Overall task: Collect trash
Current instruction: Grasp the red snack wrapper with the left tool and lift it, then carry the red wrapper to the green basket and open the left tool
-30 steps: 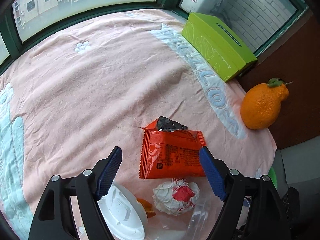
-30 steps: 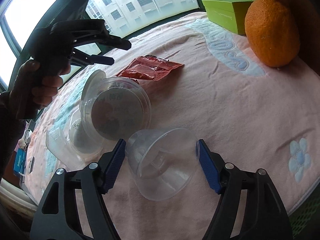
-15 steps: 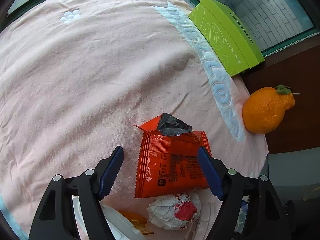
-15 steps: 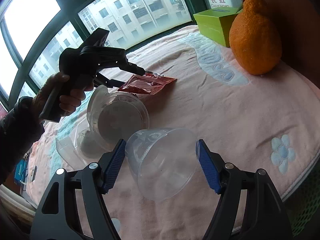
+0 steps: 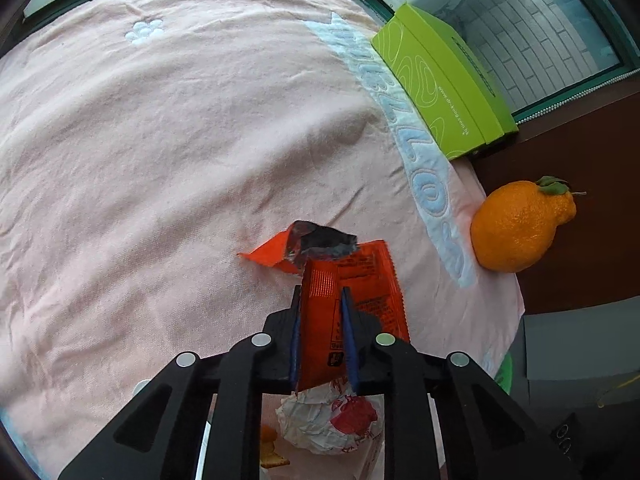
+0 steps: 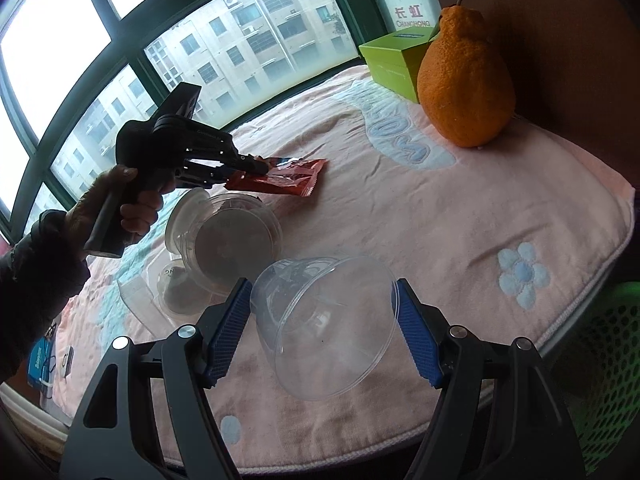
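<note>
Two readable marks: "dr-kong.com.hk" on green box (image 5: 442, 80), "CHANGHONG" sign (image 6: 412, 19) behind.

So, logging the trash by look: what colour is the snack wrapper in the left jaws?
Orange-red wrapper, with a dark torn-open top; clearest in the left wrist view.

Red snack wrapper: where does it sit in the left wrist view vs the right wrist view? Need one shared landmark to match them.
Left wrist view: the red wrapper sits low centre, pinched between the closing jaws of the left gripper.
Right wrist view: the wrapper is upper left of centre, at the left gripper's tip.
Shared landmark: the orange fruit, far right in the left wrist view, upper right in the right wrist view.
</note>
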The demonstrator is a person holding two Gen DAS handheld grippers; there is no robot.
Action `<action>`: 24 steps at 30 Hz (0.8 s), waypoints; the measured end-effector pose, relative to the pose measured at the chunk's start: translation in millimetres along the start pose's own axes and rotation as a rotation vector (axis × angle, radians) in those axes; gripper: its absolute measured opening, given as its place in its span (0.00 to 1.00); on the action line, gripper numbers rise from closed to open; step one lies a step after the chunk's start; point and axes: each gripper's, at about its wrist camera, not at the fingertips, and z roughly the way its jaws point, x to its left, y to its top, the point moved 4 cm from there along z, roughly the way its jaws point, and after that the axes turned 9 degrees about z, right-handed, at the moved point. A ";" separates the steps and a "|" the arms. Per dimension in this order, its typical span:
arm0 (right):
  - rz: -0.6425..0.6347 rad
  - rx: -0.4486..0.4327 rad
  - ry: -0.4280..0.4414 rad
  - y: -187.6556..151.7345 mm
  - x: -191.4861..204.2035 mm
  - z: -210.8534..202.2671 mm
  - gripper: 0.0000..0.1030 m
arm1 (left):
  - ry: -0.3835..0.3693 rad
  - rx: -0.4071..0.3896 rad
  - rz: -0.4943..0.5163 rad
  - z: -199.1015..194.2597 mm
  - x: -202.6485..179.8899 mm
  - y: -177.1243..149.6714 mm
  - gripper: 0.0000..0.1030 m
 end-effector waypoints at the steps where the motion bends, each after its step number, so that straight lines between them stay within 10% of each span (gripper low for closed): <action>1: 0.005 -0.005 -0.006 -0.4 -1.4 -2.7 0.69 | 0.009 -0.014 0.012 -5.6 -3.2 0.6 0.14; 9: 0.051 -0.051 -0.064 -8.5 -22.1 -38.4 0.69 | 0.037 -0.141 0.139 -57.4 -48.5 -1.0 0.13; 24: 0.174 -0.135 -0.316 -36.9 -111.9 -123.6 0.69 | -0.137 -0.172 0.378 -75.5 -189.4 -69.3 0.07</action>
